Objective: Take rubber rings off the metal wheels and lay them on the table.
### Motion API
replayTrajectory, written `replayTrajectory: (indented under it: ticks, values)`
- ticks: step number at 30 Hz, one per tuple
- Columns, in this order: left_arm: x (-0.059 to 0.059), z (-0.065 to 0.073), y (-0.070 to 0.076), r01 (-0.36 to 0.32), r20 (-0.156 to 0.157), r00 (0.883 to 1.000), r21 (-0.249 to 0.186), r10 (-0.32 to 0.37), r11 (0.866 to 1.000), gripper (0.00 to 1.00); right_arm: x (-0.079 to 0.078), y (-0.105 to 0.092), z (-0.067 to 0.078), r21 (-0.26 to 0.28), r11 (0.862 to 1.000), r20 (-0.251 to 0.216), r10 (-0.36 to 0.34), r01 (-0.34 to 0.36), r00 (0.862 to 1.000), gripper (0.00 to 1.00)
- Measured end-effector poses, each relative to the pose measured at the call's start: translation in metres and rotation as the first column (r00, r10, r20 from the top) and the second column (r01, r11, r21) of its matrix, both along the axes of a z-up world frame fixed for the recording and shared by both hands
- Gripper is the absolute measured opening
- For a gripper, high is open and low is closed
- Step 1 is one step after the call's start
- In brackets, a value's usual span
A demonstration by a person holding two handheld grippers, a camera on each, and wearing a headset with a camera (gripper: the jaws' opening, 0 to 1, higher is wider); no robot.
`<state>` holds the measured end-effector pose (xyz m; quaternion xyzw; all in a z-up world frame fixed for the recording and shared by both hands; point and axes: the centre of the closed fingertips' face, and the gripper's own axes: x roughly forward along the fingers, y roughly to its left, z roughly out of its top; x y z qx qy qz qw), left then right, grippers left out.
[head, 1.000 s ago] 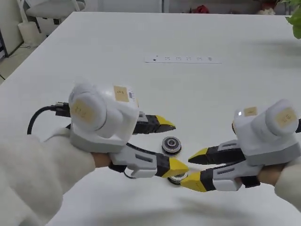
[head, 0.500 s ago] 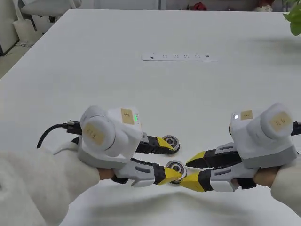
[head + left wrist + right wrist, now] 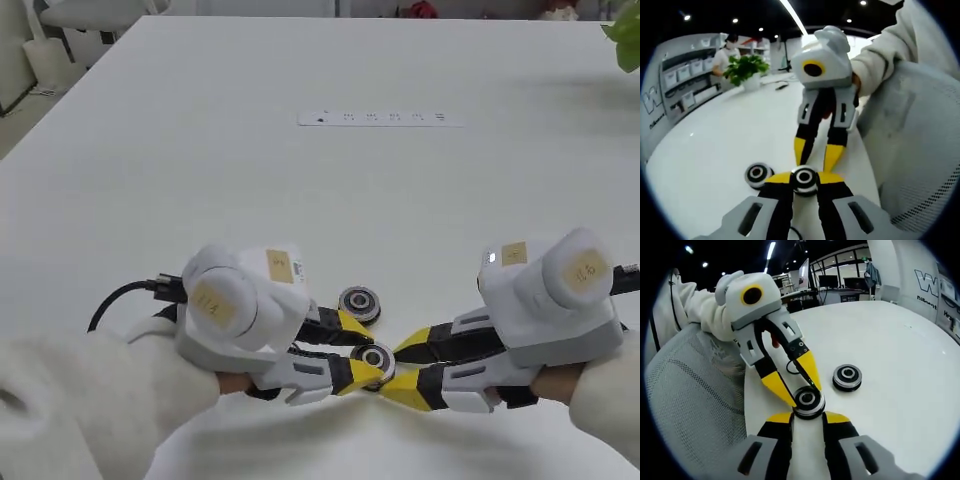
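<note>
A metal wheel with a black rubber ring (image 3: 375, 357) sits between the two grippers near the table's front edge. My left gripper (image 3: 358, 348) is shut on this wheel (image 3: 804, 176), with its yellow tips on either side of it. My right gripper (image 3: 403, 366) faces it from the other side. Its jaws stand apart, with the tips at the wheel's near edge (image 3: 808, 401). Whether they press on the ring is unclear. A second ringed wheel (image 3: 359, 302) lies flat on the table just behind, also seen as the second wheel (image 3: 847, 377).
The white table (image 3: 320, 200) stretches far ahead. A flush strip of sockets (image 3: 380, 118) lies in its middle. A black cable (image 3: 120, 298) trails from the left gripper. A potted plant (image 3: 744, 70) stands at the far right corner. A mesh chair (image 3: 695, 390) is close behind.
Both grippers have dropped and closed in on the near wheel. The left gripper's jaws have shut on it. The right gripper's jaws have narrowed and its tips have reached the wheel.
</note>
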<state>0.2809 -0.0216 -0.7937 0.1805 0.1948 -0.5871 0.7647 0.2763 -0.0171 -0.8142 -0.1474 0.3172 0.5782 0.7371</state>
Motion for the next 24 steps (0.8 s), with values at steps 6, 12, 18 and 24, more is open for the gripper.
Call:
replayTrajectory:
  ticks: [6, 12, 18, 24]
  values:
    - [-0.0004, -0.0018, 0.0018, -0.008, -0.01, 1.0, -0.004, 0.008, 1.0, 0.15, 0.0008, -0.0001, 0.0003, -0.003, 1.0, 0.02, 0.009, -0.008, 1.0, 0.17]
    - [-0.0001, -0.0026, 0.0018, -0.011, -0.011, 1.0, -0.005, 0.011, 1.0, 0.14, 0.001, -0.0009, -0.0007, -0.016, 1.0, 0.039, 0.022, -0.021, 0.999, 0.14]
    - [0.0005, -0.0026, 0.0015, -0.019, -0.02, 1.0, -0.01, 0.018, 1.0, 0.14, 0.0004, -0.002, -0.0009, -0.027, 0.999, 0.052, 0.036, -0.035, 0.998, 0.11]
    - [0.0019, -0.0024, 0.0007, -0.027, -0.025, 0.999, -0.017, 0.027, 0.999, 0.14, 0.0007, -0.0039, -0.0015, -0.037, 0.999, 0.053, 0.039, -0.037, 0.998, 0.04]
